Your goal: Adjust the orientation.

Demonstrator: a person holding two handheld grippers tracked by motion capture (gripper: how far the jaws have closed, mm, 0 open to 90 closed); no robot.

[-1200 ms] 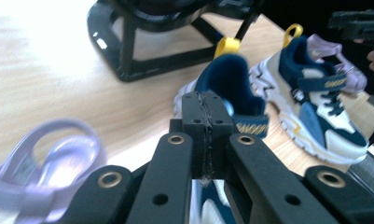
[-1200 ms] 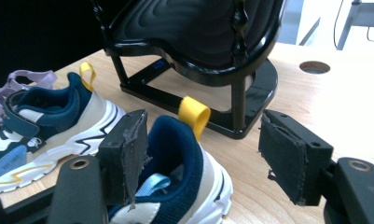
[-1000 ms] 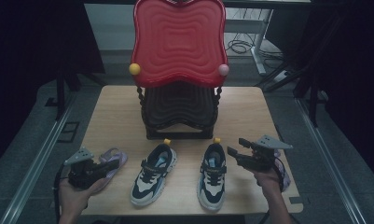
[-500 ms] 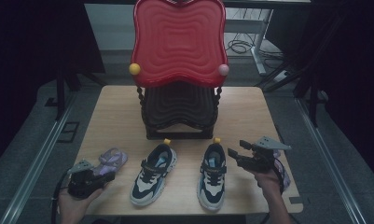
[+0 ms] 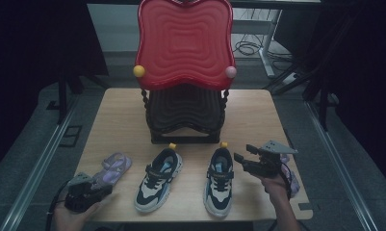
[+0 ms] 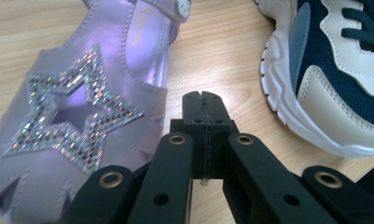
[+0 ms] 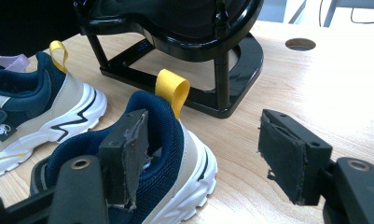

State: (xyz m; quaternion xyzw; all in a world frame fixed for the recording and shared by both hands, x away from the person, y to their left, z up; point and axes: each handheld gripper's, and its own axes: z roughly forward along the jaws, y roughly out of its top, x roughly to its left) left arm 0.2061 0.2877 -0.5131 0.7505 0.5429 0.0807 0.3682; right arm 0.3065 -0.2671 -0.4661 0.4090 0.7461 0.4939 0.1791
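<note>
My left fingers [image 6: 204, 122] are pressed together, empty, low over the desk [image 5: 123, 115] just beside the purple sandal [image 6: 77, 112], which lies at the front left next to the left sneaker [image 5: 158, 180]. My right fingers [image 7: 128, 154] stand wide apart beside the heel of the right sneaker [image 5: 219, 179], nothing between them. I judge this the approach: neither shoe gripped yet. Next I would part the left fingers before they can take the sandal's edge, or bring the right ones around the sneaker's heel collar and squeeze.
</note>
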